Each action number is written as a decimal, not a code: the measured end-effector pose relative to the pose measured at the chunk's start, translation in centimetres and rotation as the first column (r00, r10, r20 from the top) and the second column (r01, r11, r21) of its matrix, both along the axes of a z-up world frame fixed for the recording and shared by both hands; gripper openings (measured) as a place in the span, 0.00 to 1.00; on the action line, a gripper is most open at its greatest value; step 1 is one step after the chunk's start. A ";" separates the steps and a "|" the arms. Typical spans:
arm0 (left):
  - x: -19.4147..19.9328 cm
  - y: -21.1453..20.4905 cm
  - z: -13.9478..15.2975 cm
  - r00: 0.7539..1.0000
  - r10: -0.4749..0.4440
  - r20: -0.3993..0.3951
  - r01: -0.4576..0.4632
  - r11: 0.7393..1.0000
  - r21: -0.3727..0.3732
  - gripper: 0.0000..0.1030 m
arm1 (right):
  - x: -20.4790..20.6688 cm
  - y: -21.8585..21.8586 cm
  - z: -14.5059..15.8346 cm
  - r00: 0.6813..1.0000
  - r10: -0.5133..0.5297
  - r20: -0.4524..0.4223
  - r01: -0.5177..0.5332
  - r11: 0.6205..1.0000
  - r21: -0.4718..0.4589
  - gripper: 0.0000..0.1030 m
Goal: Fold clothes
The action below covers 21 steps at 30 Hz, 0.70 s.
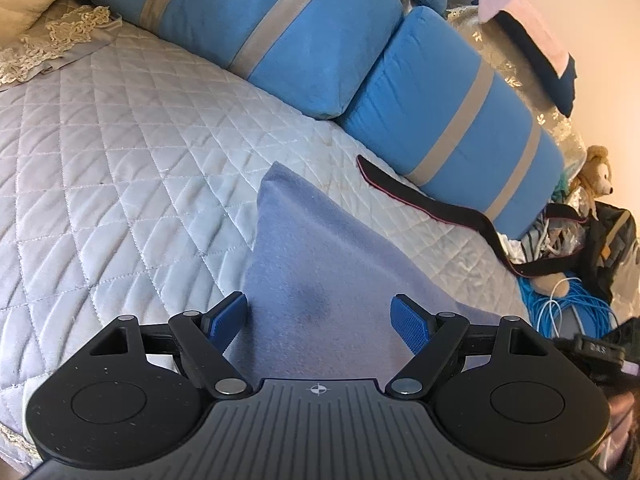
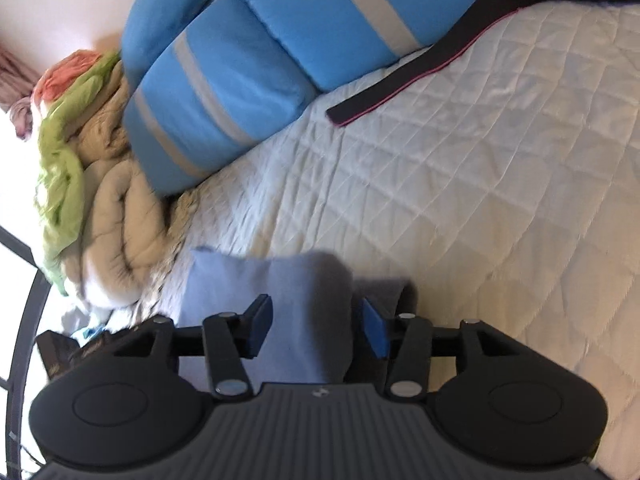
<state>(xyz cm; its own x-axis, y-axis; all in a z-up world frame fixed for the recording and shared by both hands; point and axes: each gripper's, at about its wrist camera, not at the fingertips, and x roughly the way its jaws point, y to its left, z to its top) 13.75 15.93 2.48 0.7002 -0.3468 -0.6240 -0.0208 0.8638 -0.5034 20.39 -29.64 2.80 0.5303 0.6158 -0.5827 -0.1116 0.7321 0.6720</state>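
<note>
**Both claws spread over the blue-grey cloth on the bed**

My left claw (image 1: 319, 322) stands wide open, its ribbed blue pads (image 1: 226, 320) well apart and pressing on nothing. Between them lies the cloth (image 1: 320, 264), a soft, felt-like blue-grey piece with a matte nap, and from here it runs away from me to a blunt, slightly raised corner. A darker smudge sits on the cloth just ahead of my left claw.

My right claw (image 2: 316, 326) is also parted, less widely. The cloth (image 2: 280, 304) here shows a rounded fold rising between the pads; the right-hand pad (image 2: 374, 330) seems to sit just beside that fold, and I cannot tell whether it touches. Nothing is gripped.

The cloth rests on the bed's quilt (image 1: 120, 168), pale grey, shiny, stitched in diamonds. Beyond the cloth a flat black strap (image 1: 420, 196) with a thin red edge lies across the quilt. Past the strap, plump blue bolsters (image 1: 452, 116) with grey bands lean along the bed's far side. Beside the cloth, a rolled beige comforter (image 2: 120, 216) carries a crumpled green fabric (image 2: 60, 184).
</note>
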 end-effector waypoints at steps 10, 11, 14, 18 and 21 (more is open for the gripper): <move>0.0 0.2 -0.2 1.000 0.005 0.002 -0.005 1.000 0.015 0.76 | 2.4 1.1 -2.1 0.993 -0.058 -0.103 0.049 0.995 -0.092 0.17; 0.0 0.2 -0.2 1.000 0.007 0.002 -0.007 1.000 0.016 0.76 | 2.6 1.0 -2.6 0.989 -0.068 -0.128 0.058 0.995 -0.080 0.17; 0.0 0.3 0.0 1.000 0.013 0.014 -0.014 1.000 0.018 0.76 | 2.7 0.5 -3.3 0.983 -0.086 -0.160 0.079 0.996 -0.049 0.24; -0.1 -0.5 0.9 0.997 0.007 0.081 -0.018 0.990 0.139 0.76 | 1.5 0.7 -1.6 0.995 -0.087 -0.044 0.081 0.990 -0.118 0.54; -0.6 -2.0 1.5 0.990 -0.007 0.142 -0.038 0.951 0.308 0.76 | -0.2 1.7 0.7 0.988 -0.041 0.149 0.078 0.966 -0.248 0.57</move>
<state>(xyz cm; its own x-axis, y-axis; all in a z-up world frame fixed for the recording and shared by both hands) 13.16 13.93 4.02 0.7917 -0.1405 -0.5945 0.0157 0.9775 -0.2102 20.19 -27.91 3.52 0.6494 0.4231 -0.6318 -0.1431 0.8840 0.4450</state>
